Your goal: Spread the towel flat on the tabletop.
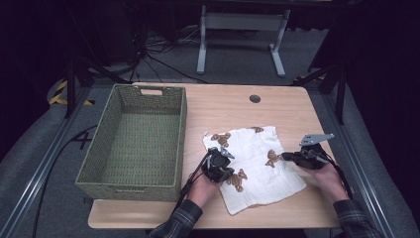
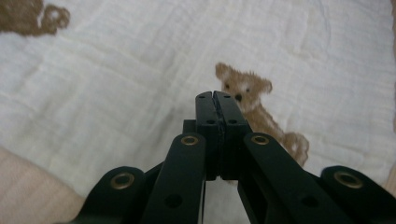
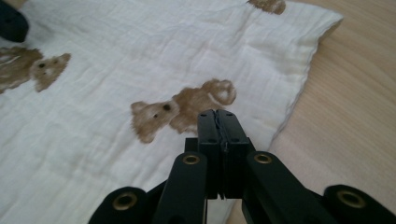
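Both tools pressed together, empty: left tool (image 1: 224, 154) and right tool (image 1: 286, 156) hover over the cream bear-print cloth (image 1: 255, 148); next, spread jaws to pinch its edges.

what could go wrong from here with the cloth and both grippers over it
Both the left gripper and the right gripper are shut with nothing between the jaws, so pushing on the bear-print cloth may wrinkle it. The cloth's near corner lies close to the table edge and could slide off. The basket wall stands close by the left hand.
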A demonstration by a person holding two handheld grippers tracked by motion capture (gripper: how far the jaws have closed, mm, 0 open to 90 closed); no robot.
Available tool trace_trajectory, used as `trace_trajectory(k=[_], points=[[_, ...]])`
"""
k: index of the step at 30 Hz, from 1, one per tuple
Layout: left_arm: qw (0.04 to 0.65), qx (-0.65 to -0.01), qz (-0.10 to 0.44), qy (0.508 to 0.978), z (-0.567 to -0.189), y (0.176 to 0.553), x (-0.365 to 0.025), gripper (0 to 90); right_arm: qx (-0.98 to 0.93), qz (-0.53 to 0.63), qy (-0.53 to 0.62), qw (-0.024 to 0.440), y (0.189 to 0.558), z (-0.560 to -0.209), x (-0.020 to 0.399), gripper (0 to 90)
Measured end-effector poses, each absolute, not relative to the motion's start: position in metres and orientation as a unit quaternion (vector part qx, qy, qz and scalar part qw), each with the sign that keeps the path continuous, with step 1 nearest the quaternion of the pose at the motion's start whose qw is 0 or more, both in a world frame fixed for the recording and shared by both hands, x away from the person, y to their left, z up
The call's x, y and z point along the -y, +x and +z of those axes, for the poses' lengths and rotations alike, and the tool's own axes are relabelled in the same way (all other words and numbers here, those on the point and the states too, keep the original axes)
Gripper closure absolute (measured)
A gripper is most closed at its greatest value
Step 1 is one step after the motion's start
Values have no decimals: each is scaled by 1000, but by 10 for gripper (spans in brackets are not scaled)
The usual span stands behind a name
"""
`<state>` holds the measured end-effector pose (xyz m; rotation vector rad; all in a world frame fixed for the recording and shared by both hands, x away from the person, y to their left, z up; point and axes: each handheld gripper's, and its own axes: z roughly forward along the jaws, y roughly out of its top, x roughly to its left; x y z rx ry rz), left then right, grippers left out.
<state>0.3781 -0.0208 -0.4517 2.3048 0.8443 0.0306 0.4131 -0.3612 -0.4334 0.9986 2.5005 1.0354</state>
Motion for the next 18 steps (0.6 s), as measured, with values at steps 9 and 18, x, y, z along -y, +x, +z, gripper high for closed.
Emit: trace_trajectory(k=[9, 18], points=[[336, -324, 16, 884, -456, 380, 17, 897, -873, 320, 348, 122, 435, -448, 355, 895], [332, -326, 30, 885, -456, 380, 16, 897, -876, 315, 345, 121, 422, -447, 361, 895]])
